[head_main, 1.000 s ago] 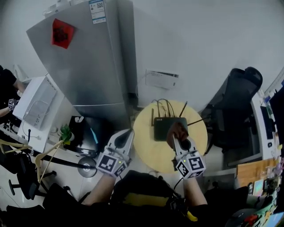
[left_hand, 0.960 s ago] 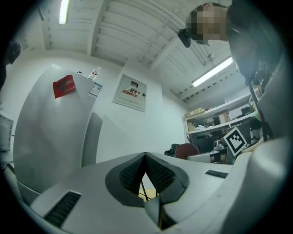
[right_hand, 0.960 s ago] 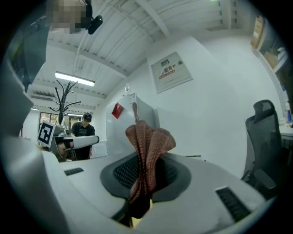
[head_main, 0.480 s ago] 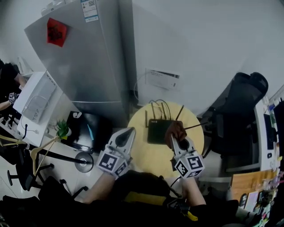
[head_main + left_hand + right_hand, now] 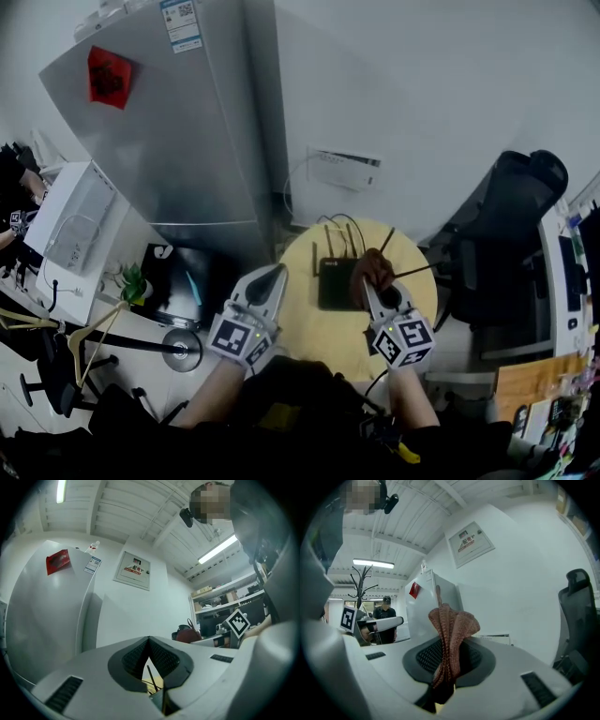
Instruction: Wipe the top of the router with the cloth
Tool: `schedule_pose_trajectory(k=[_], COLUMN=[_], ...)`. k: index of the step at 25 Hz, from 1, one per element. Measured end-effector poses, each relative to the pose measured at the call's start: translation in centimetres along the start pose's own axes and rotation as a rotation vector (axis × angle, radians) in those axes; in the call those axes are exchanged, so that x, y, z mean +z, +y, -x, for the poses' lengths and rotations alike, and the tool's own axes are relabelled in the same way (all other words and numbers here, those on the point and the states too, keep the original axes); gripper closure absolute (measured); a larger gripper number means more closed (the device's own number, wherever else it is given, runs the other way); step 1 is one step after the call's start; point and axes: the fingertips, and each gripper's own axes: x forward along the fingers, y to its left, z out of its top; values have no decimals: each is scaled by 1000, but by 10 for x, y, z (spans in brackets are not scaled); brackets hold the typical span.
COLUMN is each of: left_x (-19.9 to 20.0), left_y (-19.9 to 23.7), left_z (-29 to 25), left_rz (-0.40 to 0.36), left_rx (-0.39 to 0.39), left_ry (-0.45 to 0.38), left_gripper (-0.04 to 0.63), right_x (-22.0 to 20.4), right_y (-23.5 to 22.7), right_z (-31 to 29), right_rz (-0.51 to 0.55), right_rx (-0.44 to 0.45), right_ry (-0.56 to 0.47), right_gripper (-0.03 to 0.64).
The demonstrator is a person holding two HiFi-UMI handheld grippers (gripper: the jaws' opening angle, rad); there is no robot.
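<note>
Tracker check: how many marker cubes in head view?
2. One white marker cube on the left gripper, left of the round yellow table; the other on the right gripper.

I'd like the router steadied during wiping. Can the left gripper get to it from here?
Probably yes: the left gripper hangs at the table edge, only bare top between it and the router; the right gripper, holding the cloth, is at the router's right.

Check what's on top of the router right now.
A reddish-brown cloth, clamped in the right tool, lies over the right side of the router. The rest of the black top looks bare. Whatever is beneath the cloth is covered, so contact there can't be confirmed.
</note>
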Motion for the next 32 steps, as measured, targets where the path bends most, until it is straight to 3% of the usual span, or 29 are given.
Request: schedule_pose_trajectory(k=[15,20,25,29,32], left_x=[-28,-38,-39,-44,-48], left_y=[40,45,57,69,74], left_z=[-11,-18,-15,-5,0], left_rz=[-43,-46,-46,-42,-33], left_rx=[-31,-40,-8,27,45], left_ry=[18,36,51,79,100], left_gripper=[604,604,604,604,603], right_x=[-126,-177,-222,-243,-254], right_y=[-5,-17,-31,-40,-50], right_z=[-97,-121,-140,-157,-167], right_rz=[-86,-190,-300,-372,-342], right_rx=[74,77,68,42,5], right_ry=[420,584,744,803,856], right_gripper=[554,554,554,554,554])
